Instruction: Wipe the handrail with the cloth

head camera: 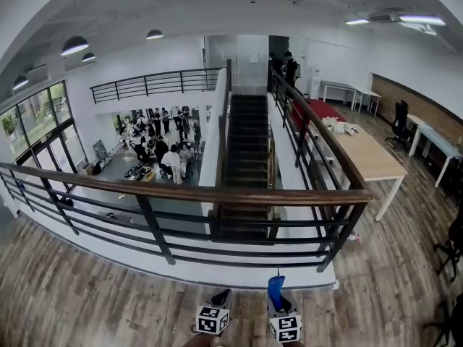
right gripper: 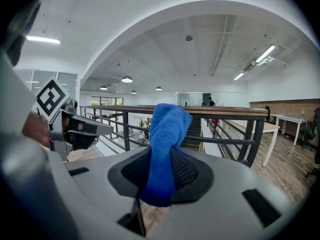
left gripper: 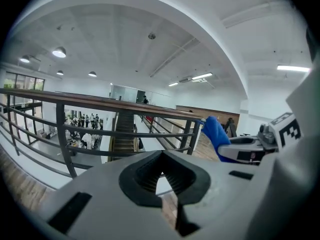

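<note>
Right claw clamps the cloth, its tail hidden; left claw closed, empty.

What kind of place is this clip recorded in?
Probably a mezzanine in an open office or studio building: a wood-topped handrail overlooks a lower floor with a crowd of people, a staircase descends between levels, and long tables stand on the wood floor.

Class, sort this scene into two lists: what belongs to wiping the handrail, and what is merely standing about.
Belongs to the job:
blue cloth, clamped in the right gripper
wooden handrail

Merely about:
staircase
long table
people on the floor below
empty left gripper
</note>
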`<move>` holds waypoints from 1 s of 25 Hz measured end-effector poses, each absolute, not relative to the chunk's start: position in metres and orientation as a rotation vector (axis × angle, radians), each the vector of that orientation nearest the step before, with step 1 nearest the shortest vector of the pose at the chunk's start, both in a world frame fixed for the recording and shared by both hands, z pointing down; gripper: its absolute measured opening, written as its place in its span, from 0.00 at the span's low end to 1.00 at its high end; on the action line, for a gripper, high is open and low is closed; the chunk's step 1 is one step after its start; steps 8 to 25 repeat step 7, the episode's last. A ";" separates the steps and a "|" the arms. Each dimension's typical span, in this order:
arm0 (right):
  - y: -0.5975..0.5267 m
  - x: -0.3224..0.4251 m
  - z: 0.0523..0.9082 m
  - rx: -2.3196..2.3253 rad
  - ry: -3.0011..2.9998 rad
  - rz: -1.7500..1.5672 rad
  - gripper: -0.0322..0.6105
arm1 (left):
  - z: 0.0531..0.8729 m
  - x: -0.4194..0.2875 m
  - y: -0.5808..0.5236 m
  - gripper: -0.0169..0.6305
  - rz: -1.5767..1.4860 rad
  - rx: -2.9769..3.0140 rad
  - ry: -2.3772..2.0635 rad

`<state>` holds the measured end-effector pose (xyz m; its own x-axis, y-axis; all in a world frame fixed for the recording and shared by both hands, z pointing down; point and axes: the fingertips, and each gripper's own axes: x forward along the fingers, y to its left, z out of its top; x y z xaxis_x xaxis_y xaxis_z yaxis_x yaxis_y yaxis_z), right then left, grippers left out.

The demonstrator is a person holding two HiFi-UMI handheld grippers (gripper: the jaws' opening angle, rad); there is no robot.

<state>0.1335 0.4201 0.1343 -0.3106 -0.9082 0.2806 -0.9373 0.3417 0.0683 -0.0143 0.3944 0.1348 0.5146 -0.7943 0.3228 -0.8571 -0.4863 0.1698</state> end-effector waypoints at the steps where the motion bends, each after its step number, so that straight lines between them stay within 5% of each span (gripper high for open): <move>1: 0.420 0.134 0.135 1.655 -2.339 0.156 0.22 | 0.135 -0.014 0.394 0.03 0.291 2.451 -1.382; 25: 0.422 0.151 0.138 1.687 -2.298 0.143 0.22 | 0.136 -0.002 0.398 0.03 0.295 2.460 -1.382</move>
